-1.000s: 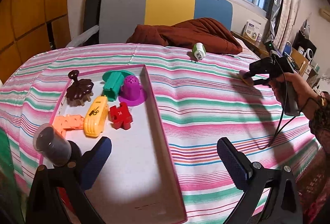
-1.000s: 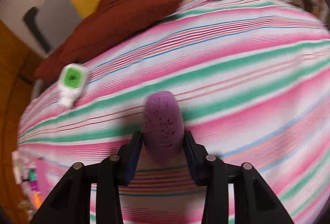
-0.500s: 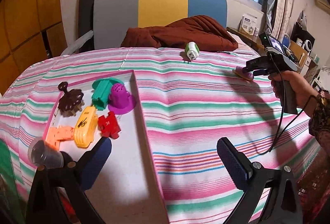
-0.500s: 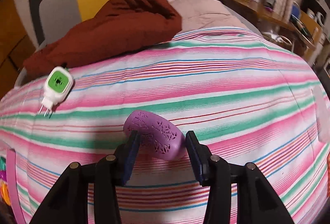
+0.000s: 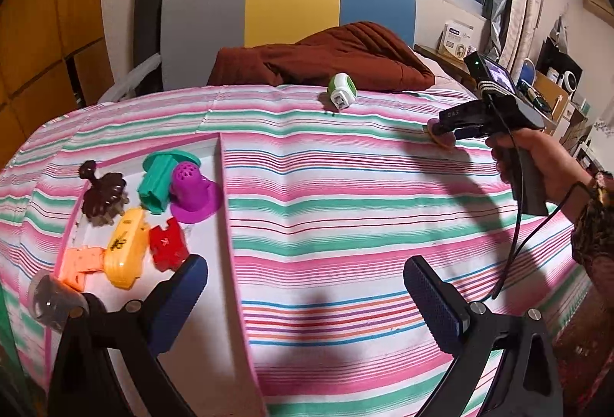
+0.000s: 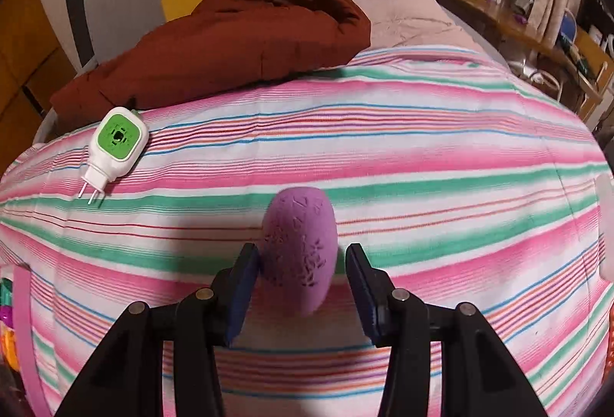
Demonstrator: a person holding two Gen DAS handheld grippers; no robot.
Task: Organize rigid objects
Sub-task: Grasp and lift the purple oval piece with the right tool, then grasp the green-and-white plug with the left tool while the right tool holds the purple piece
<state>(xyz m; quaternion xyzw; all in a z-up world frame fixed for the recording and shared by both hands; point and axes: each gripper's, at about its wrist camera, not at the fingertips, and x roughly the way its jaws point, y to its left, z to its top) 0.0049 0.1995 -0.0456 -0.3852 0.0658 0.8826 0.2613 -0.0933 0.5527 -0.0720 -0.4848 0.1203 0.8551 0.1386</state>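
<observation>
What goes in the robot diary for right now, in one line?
right gripper: jaws closing, purple oval piece between them on striped bedspread | left gripper: open, empty | tray: toys inside

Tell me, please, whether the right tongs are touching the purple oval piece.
Touching, one side only. The right wrist view shows the closing right tongs with one pad against the purple oval piece; striped sheet shows between it and the other pad.

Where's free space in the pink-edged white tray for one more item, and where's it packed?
The white tray with pink rim is bare in its near half, between the red plastic block and the near edge, along the right wall. The far-left part is crowded: brown flower-shaped piece, green ribbed piece, purple perforated cone, yellow case, orange block.
</observation>
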